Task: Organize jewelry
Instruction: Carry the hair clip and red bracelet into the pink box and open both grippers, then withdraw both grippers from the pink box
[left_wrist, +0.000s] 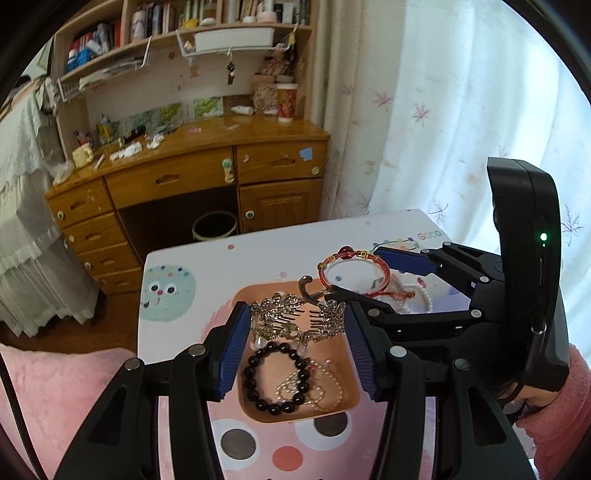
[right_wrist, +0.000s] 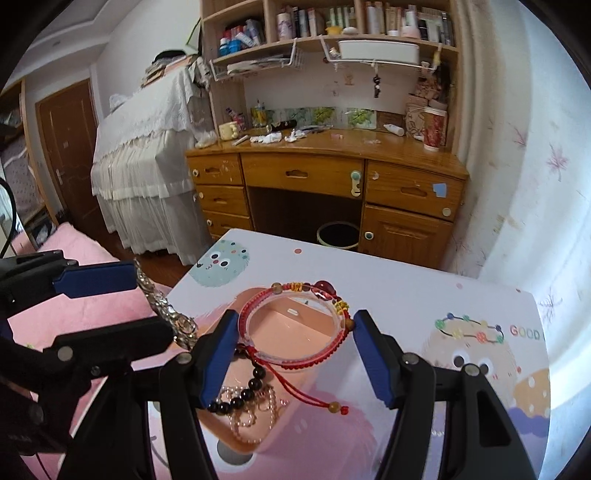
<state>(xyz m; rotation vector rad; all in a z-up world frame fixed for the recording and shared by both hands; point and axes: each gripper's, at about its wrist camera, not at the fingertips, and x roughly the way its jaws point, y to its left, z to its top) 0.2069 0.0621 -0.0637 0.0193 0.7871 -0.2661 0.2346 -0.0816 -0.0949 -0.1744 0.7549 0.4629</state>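
A pink tray (left_wrist: 352, 400) sits on the small cartoon-print table (left_wrist: 258, 258). In it lie a black bead bracelet (left_wrist: 275, 376) and a pearl chain (left_wrist: 325, 387). My left gripper (left_wrist: 293, 347) is over the tray, its jaws closed on a silver crown comb (left_wrist: 295, 321), which also shows in the right wrist view (right_wrist: 166, 306). My right gripper (right_wrist: 291, 354) holds a clear bangle with a red braided cord bracelet (right_wrist: 295, 325) between its jaws above the tray's (right_wrist: 291, 424) far edge. The bangle also shows in the left wrist view (left_wrist: 352, 273).
A wooden desk (right_wrist: 325, 166) with drawers and cluttered shelves stands behind the table, with a bin (right_wrist: 338, 234) under it. A pink cushion (left_wrist: 55, 387) lies at the left. Curtains (left_wrist: 443, 110) hang at the right. White beads (left_wrist: 413, 295) lie on the table beside the tray.
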